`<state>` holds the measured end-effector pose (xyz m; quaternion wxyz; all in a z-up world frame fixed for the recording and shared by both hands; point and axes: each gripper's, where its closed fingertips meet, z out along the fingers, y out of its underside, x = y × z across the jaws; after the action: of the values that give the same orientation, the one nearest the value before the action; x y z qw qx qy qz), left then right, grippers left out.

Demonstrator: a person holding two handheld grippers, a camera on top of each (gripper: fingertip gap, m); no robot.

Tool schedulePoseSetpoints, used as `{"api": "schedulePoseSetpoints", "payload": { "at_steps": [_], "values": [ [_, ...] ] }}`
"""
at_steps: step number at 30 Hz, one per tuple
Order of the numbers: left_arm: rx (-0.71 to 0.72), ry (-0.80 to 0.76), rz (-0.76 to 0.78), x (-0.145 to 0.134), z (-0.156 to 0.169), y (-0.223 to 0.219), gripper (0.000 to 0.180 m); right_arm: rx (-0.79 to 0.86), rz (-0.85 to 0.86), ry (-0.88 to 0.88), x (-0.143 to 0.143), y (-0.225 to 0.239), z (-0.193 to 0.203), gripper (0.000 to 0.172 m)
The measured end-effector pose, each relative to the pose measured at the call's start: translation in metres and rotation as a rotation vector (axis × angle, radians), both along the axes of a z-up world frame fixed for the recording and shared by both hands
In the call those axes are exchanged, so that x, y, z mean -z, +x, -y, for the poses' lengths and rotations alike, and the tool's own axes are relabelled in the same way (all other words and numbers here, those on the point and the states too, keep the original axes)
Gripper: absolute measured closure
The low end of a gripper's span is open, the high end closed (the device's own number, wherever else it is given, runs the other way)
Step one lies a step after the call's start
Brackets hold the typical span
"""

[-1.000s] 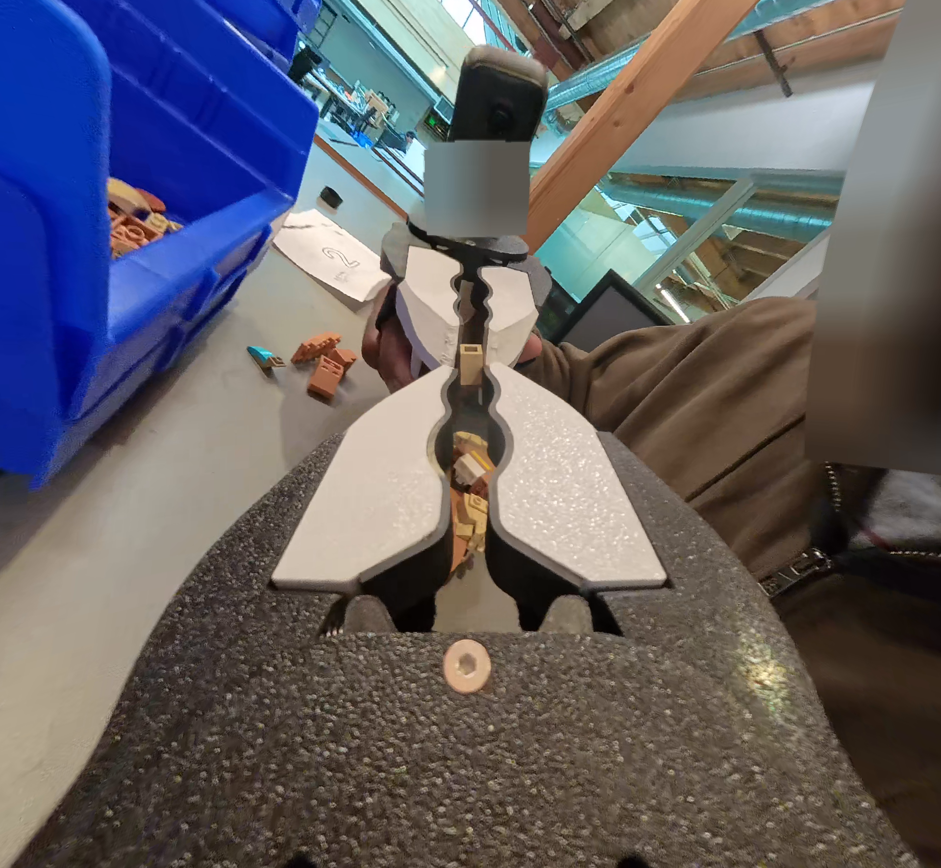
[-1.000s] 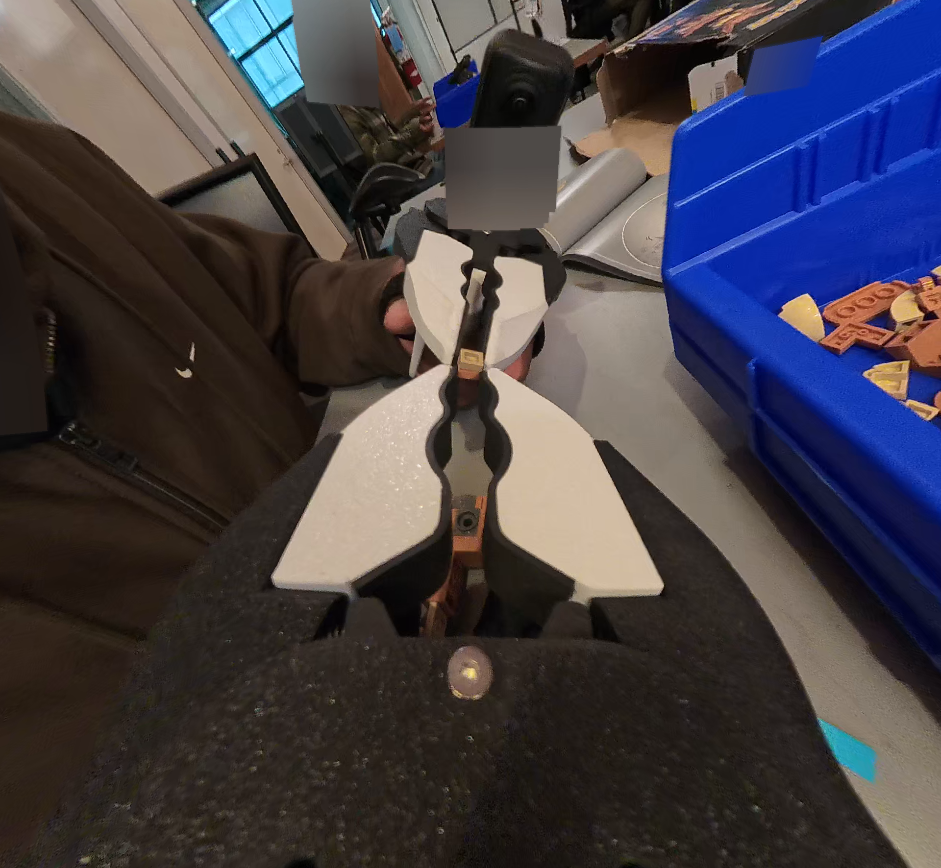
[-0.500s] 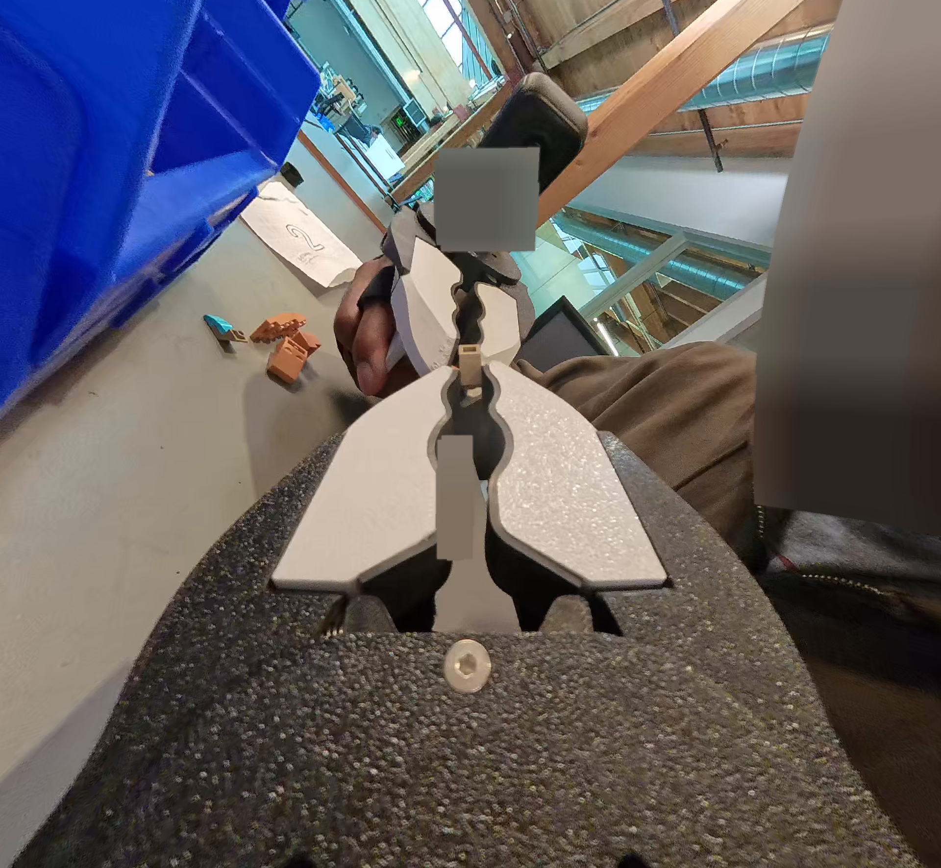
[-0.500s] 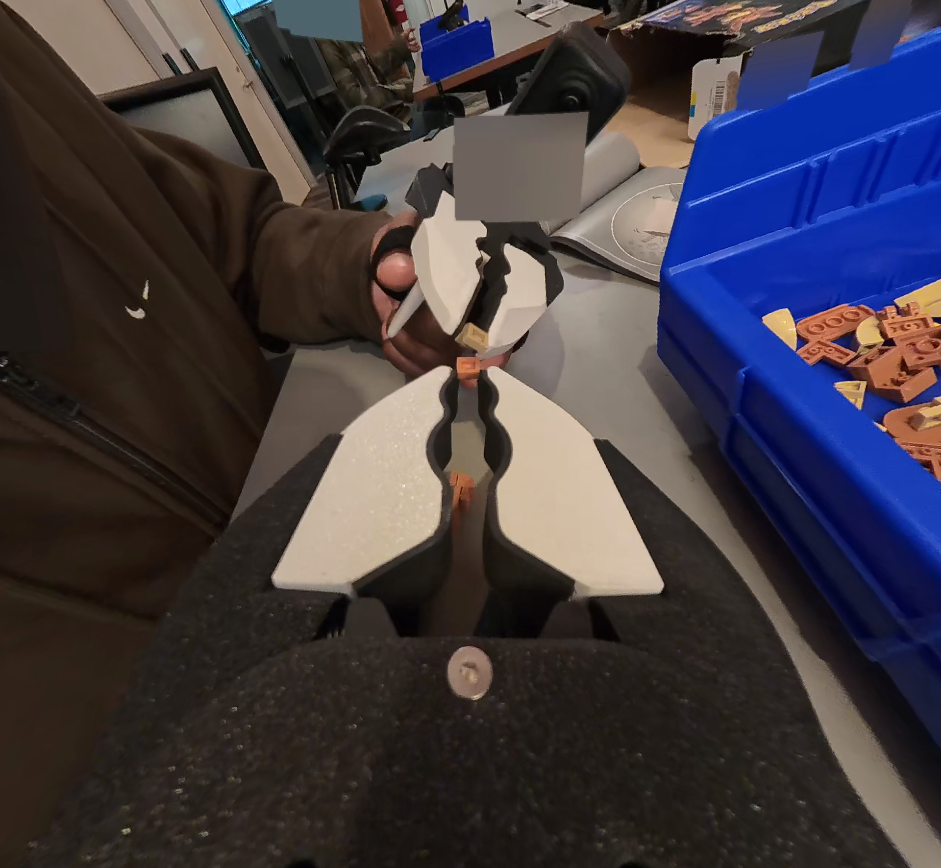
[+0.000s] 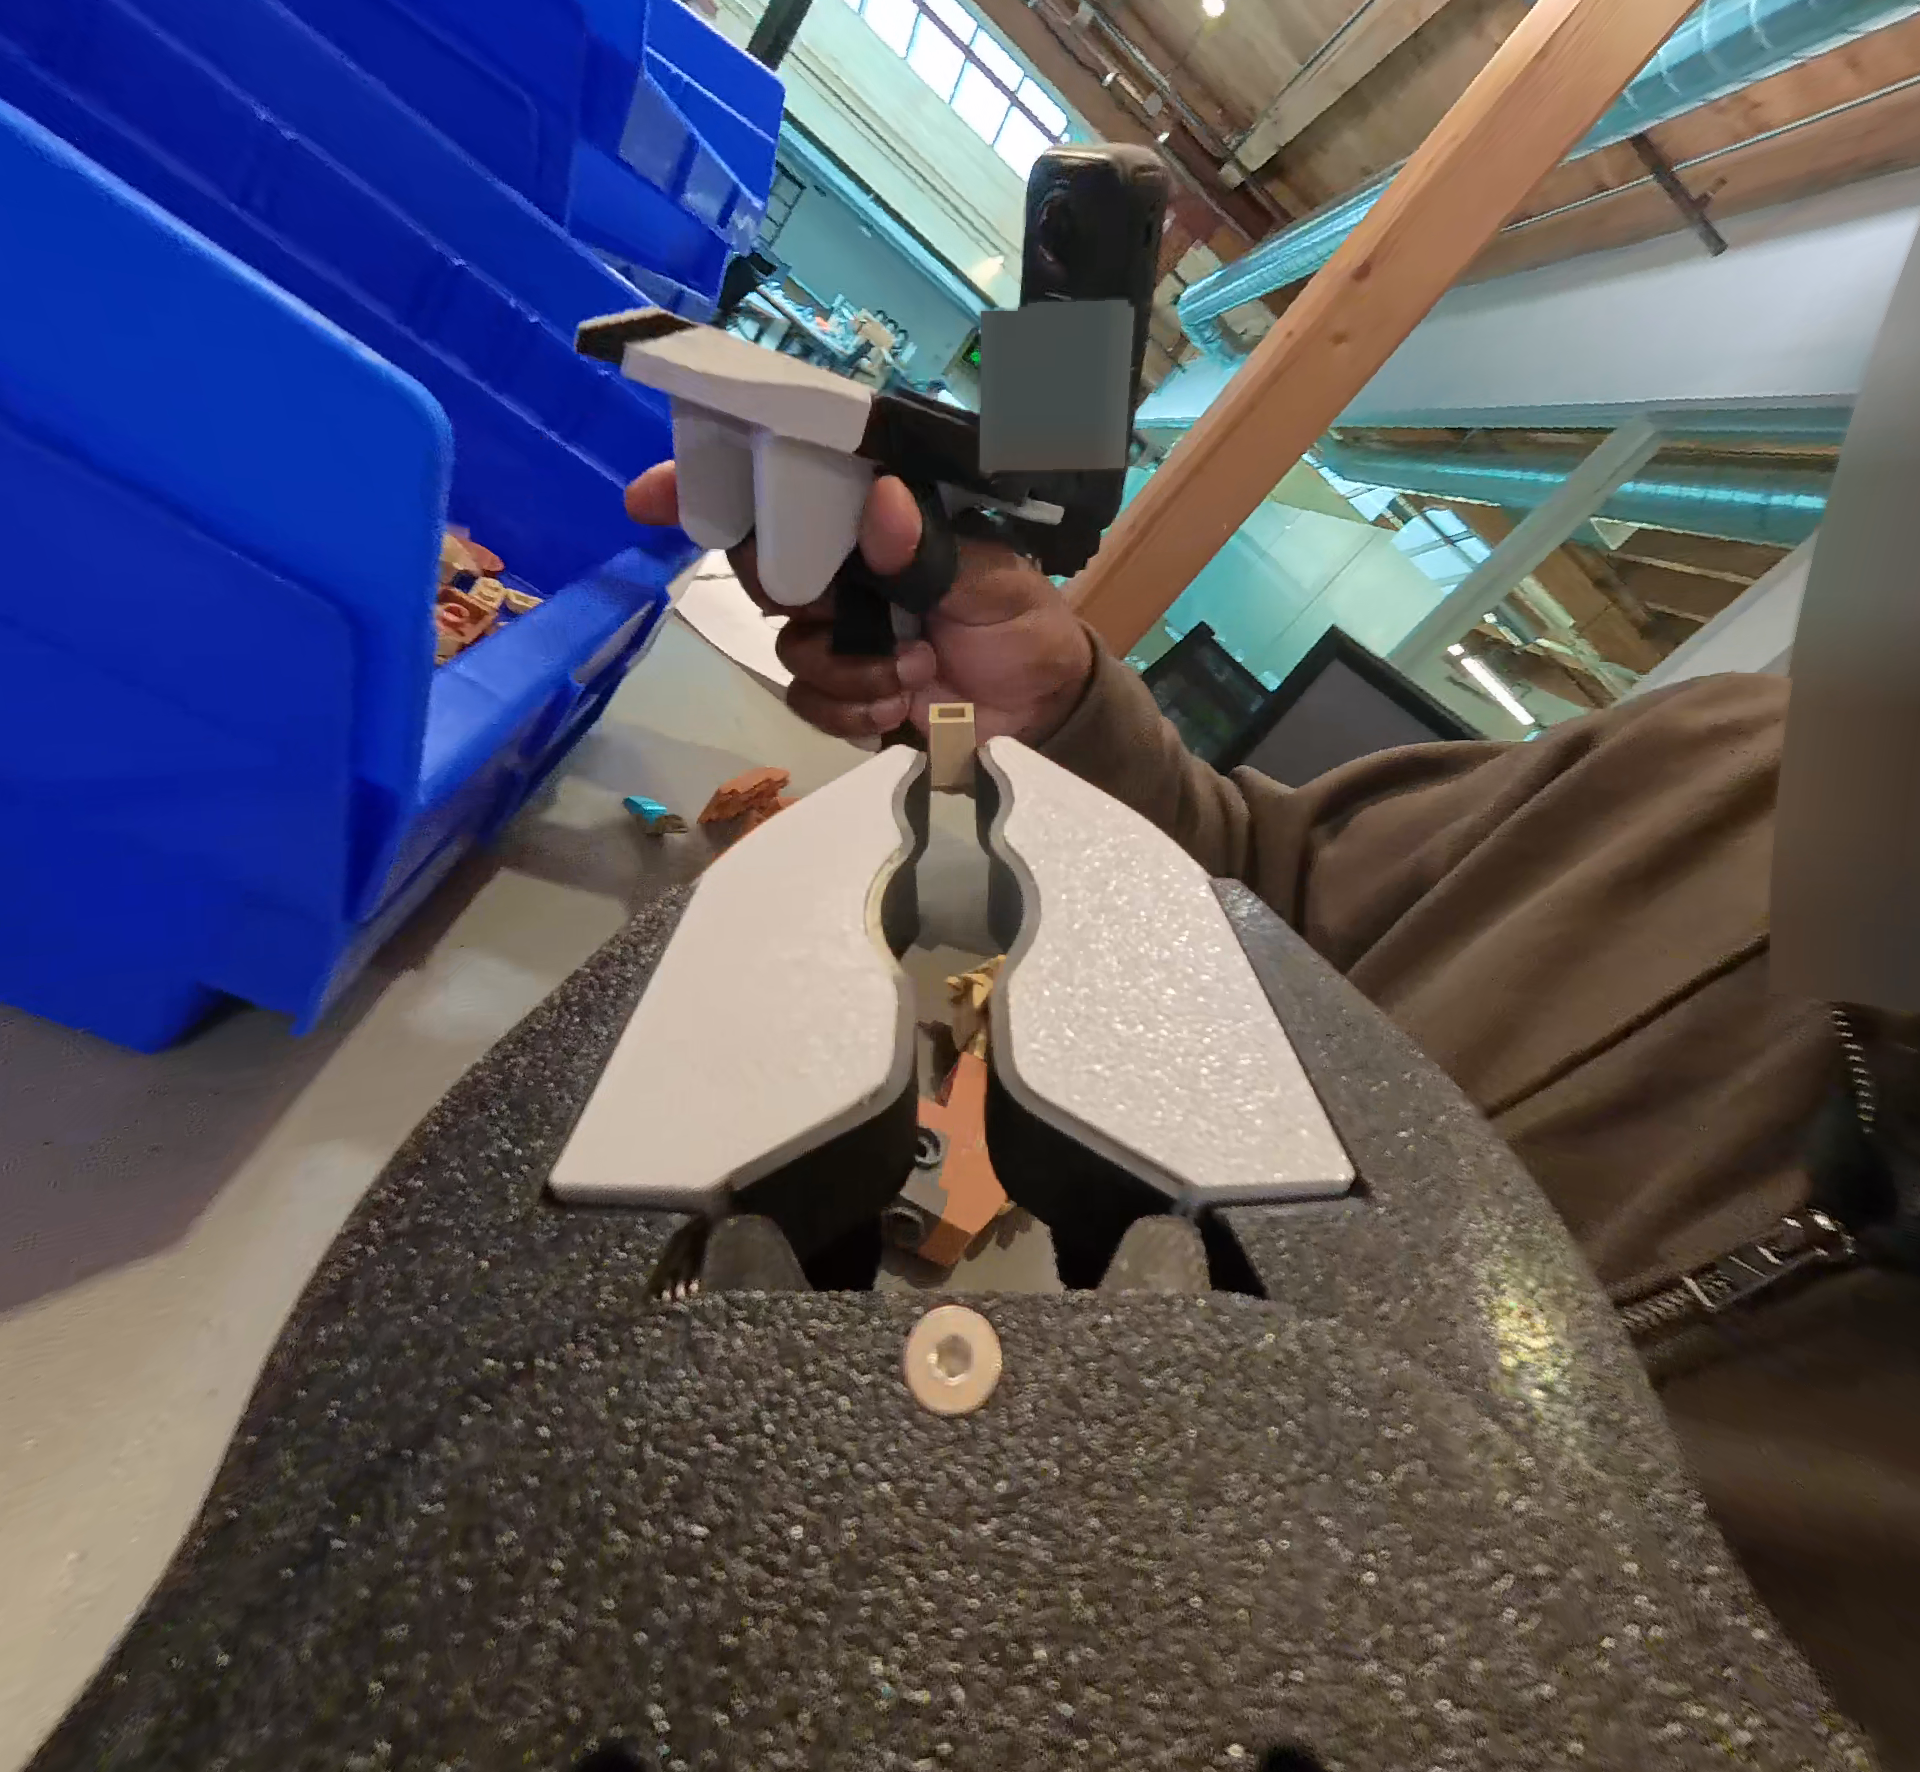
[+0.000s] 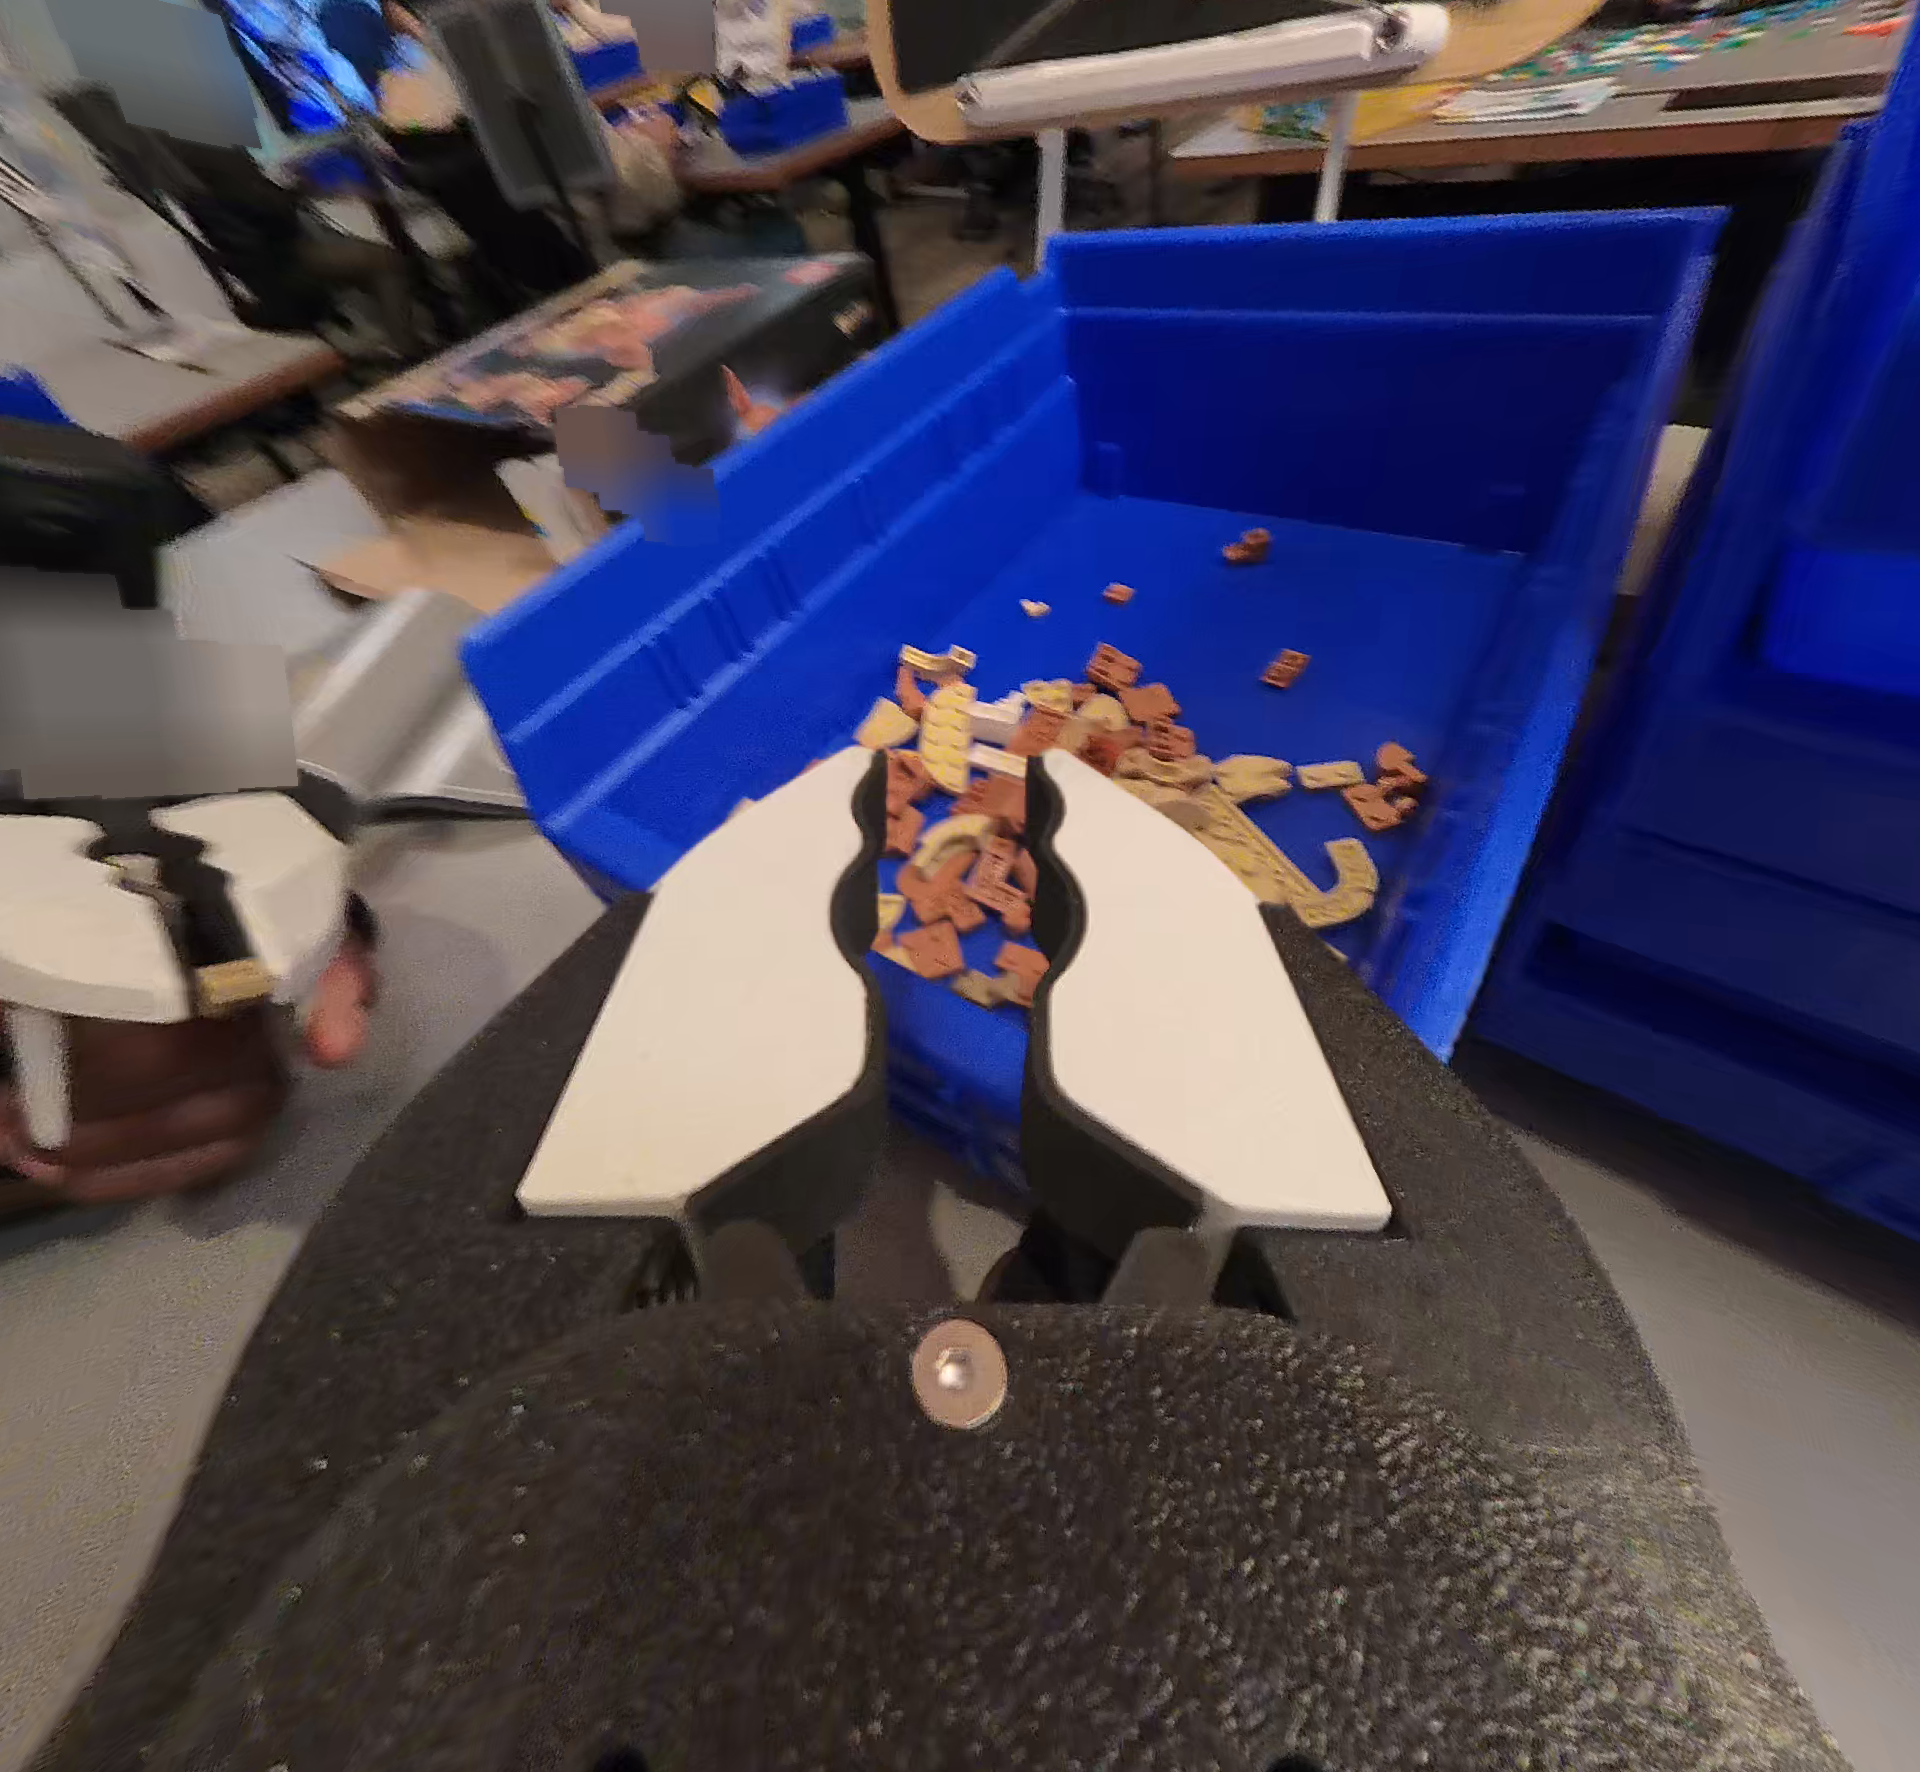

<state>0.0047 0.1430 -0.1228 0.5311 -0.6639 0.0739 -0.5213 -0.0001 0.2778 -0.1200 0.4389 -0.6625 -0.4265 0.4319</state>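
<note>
My right gripper (image 6: 954, 777) has swung away from the left one and now hangs over the blue bin (image 6: 727, 579) on the desk (image 6: 156, 1359), fingers parted and empty above the heap of brown and tan bricks (image 6: 1039, 787). My left gripper (image 5: 954, 766) stays clamped on the small tan brick (image 5: 954, 746), which is upright at the fingertips. Judgement: the joining contact has ended, and the tan brick stays with the left.

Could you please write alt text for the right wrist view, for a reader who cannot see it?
The right claw hangs open with nothing between its fingers, above a blue bin that holds a heap of brown and tan toy bricks. At the left edge, the left claw pinches a small tan piece.
</note>
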Motion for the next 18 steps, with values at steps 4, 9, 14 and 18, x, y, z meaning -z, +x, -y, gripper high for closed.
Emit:
{"api": "schedulePoseSetpoints", "payload": {
  "at_steps": [4, 9, 14, 18],
  "values": [
    [-0.08, 0.006, -0.114, 0.004, -0.006, -0.005, 0.173, 0.021, 0.042, 0.063, 0.005, 0.006, -0.001, 0.143],
    [-0.309, 0.025, -0.449, -0.008, -0.033, -0.023, 0.172, 0.013, -0.013, 0.145, -0.015, 0.022, 0.003, 0.144],
    [-0.507, 0.093, -0.884, -0.039, -0.073, -0.03, 0.172, -0.027, 0.016, 0.184, -0.008, 0.034, 0.012, 0.145],
    [-0.557, 0.014, -0.978, -0.034, -0.103, -0.037, 0.164, -0.128, 0.063, 0.19, 0.002, 0.037, 0.031, 0.143]
  ]
}}
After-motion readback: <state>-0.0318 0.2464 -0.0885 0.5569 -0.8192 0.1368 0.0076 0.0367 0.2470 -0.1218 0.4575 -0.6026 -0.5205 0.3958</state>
